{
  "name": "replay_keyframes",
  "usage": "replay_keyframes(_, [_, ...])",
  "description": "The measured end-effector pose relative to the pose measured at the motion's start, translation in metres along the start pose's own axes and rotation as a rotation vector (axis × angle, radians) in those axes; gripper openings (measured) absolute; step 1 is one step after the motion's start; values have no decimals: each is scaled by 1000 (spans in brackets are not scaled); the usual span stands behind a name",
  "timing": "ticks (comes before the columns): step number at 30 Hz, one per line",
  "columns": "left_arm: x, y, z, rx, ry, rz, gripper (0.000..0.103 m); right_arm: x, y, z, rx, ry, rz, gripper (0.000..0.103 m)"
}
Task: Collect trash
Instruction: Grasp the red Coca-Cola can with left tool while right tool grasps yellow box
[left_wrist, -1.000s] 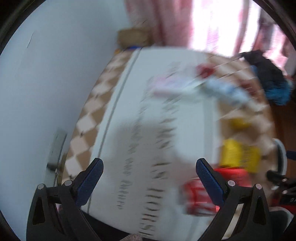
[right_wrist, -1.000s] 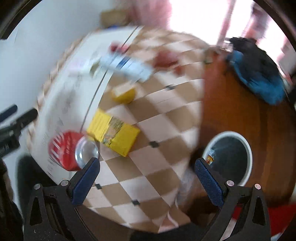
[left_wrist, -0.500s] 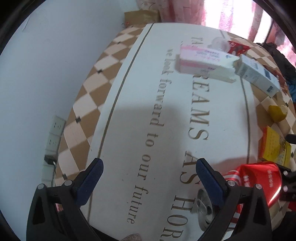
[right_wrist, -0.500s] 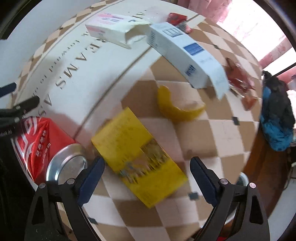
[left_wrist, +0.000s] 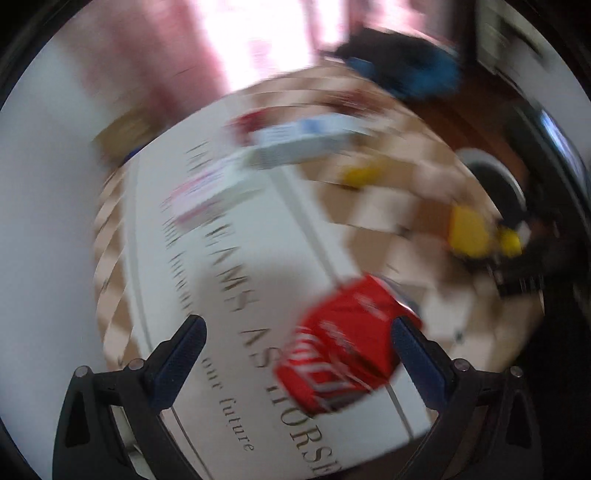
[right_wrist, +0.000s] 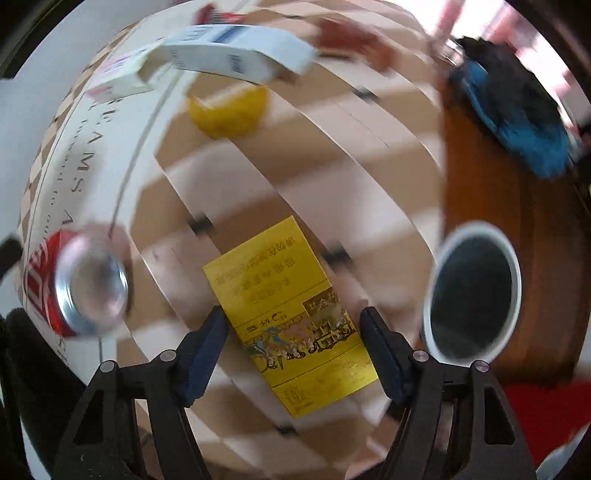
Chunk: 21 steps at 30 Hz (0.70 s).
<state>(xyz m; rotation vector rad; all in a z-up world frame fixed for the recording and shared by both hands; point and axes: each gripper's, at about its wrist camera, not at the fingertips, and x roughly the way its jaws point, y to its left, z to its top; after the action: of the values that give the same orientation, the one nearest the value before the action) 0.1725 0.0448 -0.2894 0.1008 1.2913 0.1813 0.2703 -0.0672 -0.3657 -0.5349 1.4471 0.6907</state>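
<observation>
Checkered brown-and-cream tablecloth (right_wrist: 229, 177) carries the litter. Right gripper (right_wrist: 293, 345) clasps flat yellow cardboard box (right_wrist: 291, 314); white-rimmed round bin (right_wrist: 474, 295) sits off the table's right edge. Left gripper (left_wrist: 295, 356), spread wide, straddles nothing; red aluminium can (left_wrist: 347, 347) lies by its right finger. Risk: thin edge grip slips mid-swing; heavy blur suggests fast motion, so the box could miss the bin.

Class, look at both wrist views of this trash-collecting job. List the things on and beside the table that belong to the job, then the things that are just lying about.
Part of the job:
- yellow box, between the right tongs
- red drink can
- yellow peel
- white and blue carton
- pink and white carton
- white bin

Just lying about:
- blue and black cloth
- printed table runner
</observation>
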Motion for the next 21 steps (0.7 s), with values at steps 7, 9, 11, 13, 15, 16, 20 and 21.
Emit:
replay_keyframes(7, [51,-33,2,260,178,-79,101,-5,-14,-49,90,3,43,75])
replay_keyframes(9, [63,-33,3,274,210,-107,101,-2,-11,-39,84,6,39,75])
replay_keyframes(11, [71,-32,4,259,222,-120,101,-4,-11,-41,78,4,32,76])
replay_keyframes(13, [74,-26,7,199,213,-132,87,2,-1,-23,65,-6,20,76])
replay_keyframes(15, [74,-17,8,122,198,-146,87,5,-6,-10,63,-24,2,76])
replay_keyframes(16, [74,-11,8,68,196,-151,87,6,-7,-8,68,-37,-9,75])
replay_keyframes(20, [72,17,5,-216,205,-161,87,3,-10,-2,130,-84,-21,63])
replay_keyframes(21, [71,22,4,-279,192,-184,87,2,-12,0,146,-85,-8,64])
